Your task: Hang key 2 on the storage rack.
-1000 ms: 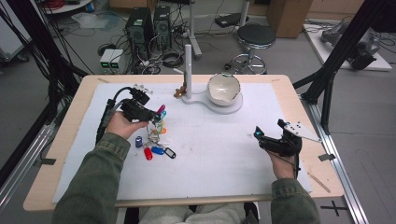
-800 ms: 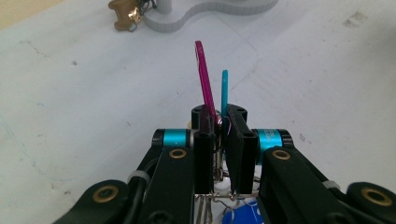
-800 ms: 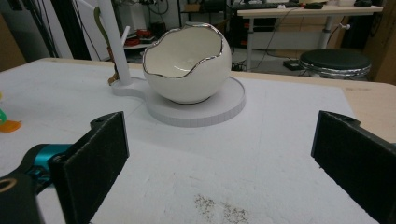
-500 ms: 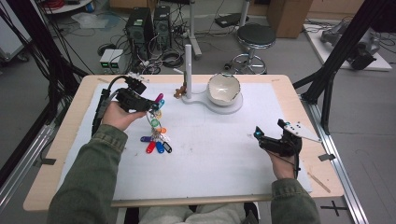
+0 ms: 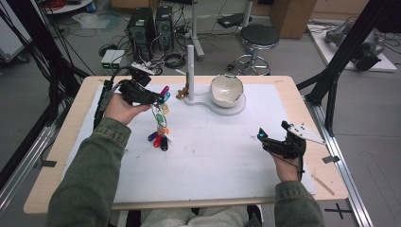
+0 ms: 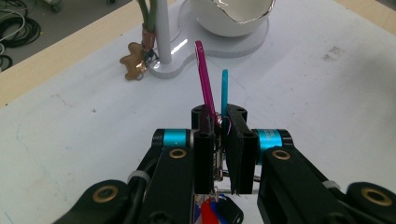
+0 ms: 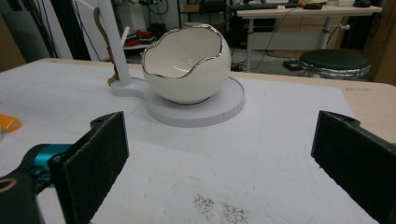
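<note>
Item: key bunch [image 5: 160,124], hanging long-axis down from our clamped left claw [image 6: 219,140]; stand post [image 5: 190,71] just right; right claw [image 7: 219,163] agape, distant.

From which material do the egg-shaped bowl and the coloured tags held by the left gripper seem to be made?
The egg-shaped bowl looks like glazed white ceramic: a glossy surface with a silvery, jagged rim. The coloured tags look like plastic: thin, flat strips in saturated pink and blue, clamped in the left gripper. Neither material can be confirmed from appearance alone.
</note>
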Available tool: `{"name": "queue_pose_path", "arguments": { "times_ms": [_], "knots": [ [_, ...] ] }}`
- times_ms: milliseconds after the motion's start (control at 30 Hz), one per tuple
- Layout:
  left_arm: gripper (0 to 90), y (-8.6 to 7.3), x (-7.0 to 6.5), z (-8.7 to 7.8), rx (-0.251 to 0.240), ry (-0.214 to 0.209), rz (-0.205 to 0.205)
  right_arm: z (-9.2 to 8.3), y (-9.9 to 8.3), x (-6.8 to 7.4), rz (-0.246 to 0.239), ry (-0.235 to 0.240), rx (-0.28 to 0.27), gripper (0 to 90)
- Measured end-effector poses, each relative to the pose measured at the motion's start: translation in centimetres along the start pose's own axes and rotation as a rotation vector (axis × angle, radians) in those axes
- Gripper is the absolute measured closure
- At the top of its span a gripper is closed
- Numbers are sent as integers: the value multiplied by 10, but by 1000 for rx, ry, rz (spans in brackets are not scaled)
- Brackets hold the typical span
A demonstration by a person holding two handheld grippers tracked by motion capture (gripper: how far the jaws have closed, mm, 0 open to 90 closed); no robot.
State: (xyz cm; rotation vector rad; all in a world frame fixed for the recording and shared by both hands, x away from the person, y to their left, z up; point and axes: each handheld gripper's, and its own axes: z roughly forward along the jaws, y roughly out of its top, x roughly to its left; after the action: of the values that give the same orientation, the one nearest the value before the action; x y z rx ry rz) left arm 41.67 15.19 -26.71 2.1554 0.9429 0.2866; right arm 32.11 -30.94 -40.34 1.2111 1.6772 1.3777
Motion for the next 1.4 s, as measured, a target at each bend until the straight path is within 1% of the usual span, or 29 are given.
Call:
{"name": "queue_pose_path", "arguments": {
  "times_ms": [133, 233, 400, 533, 567, 633, 733, 867, 967, 1067, 1233, 1300, 1400],
  "knots": [
    [819, 6, -1, -1, -1, -3, 6, 0, 0, 0, -4, -2, -4, 30],
    [819, 11, -1, -3, -4, -11, 0, 0, 0, 0, -5, -2, -4, 30],
    [819, 20, -2, -4, 0, -7, 1, -1, 0, 0, -6, -3, -4, 30],
    [819, 28, -1, -6, -7, -2, -23, -1, 0, -2, 0, -1, -5, 31],
    [819, 30, -1, -7, -16, 0, -33, -1, 0, -2, -1, -2, -5, 30],
    [819, 36, -1, -9, -20, 6, -36, -1, 0, -2, 2, -1, -3, 31],
    [819, 42, -1, -12, -30, 2, -48, -1, 0, -2, -2, -1, -7, 31],
    [819, 51, -3, -15, -37, 12, -51, -1, 0, -1, 5, 1, -3, 31],
    [819, 56, -3, -16, -42, 8, -71, -1, 0, -2, 2, 0, -5, 31],
    [819, 61, -1, -16, -43, 19, -89, -1, 0, -2, 0, -1, -7, 31],
    [819, 68, 0, -16, -61, 37, -118, -1, 0, -2, 2, 0, -8, 31],
    [819, 71, 1, -16, -72, 56, -115, -1, 0, -2, 3, 0, -8, 31],
    [819, 75, 2, -15, -77, 75, -124, -1, 0, -2, 4, 0, -7, 31]
  ]
}}
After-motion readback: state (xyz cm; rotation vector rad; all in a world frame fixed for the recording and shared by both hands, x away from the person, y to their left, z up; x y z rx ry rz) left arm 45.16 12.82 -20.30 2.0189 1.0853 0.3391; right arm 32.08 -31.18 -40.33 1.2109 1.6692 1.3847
